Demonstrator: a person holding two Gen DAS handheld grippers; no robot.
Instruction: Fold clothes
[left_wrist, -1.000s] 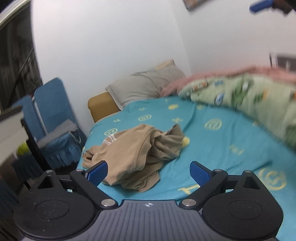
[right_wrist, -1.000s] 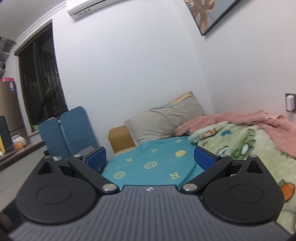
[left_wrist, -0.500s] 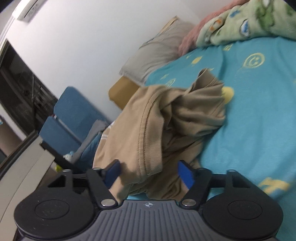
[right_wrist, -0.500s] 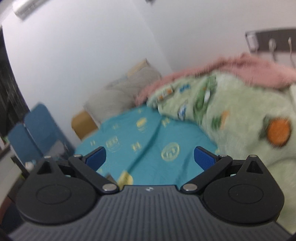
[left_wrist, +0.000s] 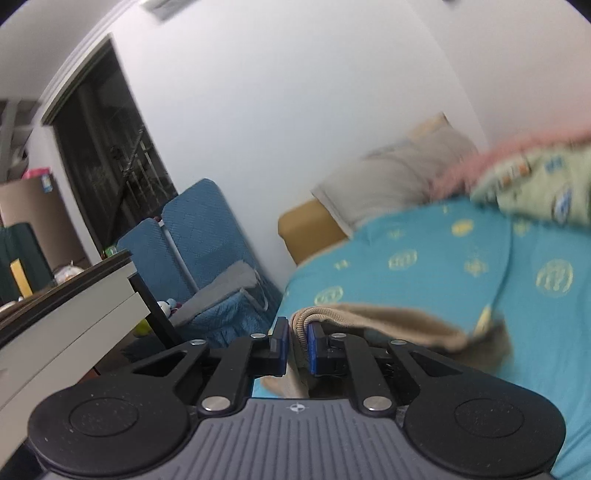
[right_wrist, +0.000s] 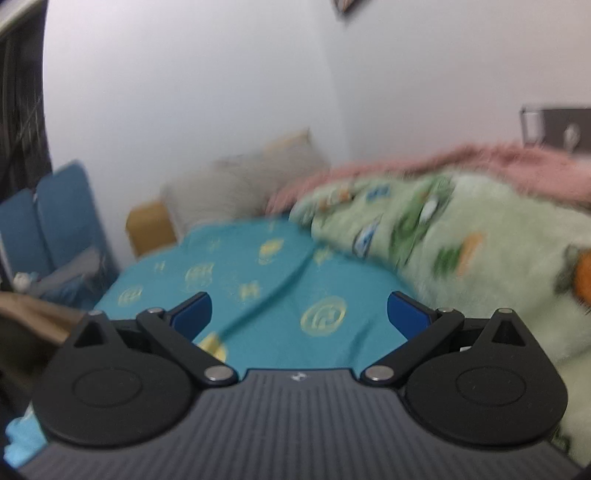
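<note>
A tan garment (left_wrist: 399, 325) hangs off the near edge of the turquoise bed sheet (left_wrist: 443, 266), blurred by motion. My left gripper (left_wrist: 297, 341) is closing its jaws, and the blue pads pinch the garment's ribbed hem (left_wrist: 300, 321) between them. The cloth trails from the pads to the right, lifted off the sheet. In the right wrist view my right gripper (right_wrist: 299, 314) is open above the sheet (right_wrist: 266, 295), nothing between its fingers. A strip of the tan garment (right_wrist: 33, 314) shows at that view's left edge.
A green patterned blanket (right_wrist: 461, 251) and a pink one (right_wrist: 480, 158) are heaped on the bed's right side. A grey pillow (left_wrist: 399, 184) lies at the head. Blue folding chairs (left_wrist: 199, 236) and a desk edge (left_wrist: 74, 306) stand left of the bed.
The left gripper went from wide open to closed on the garment's hem, then rose and drew back, lifting the cloth. The right gripper came down toward the sheet, still open.
</note>
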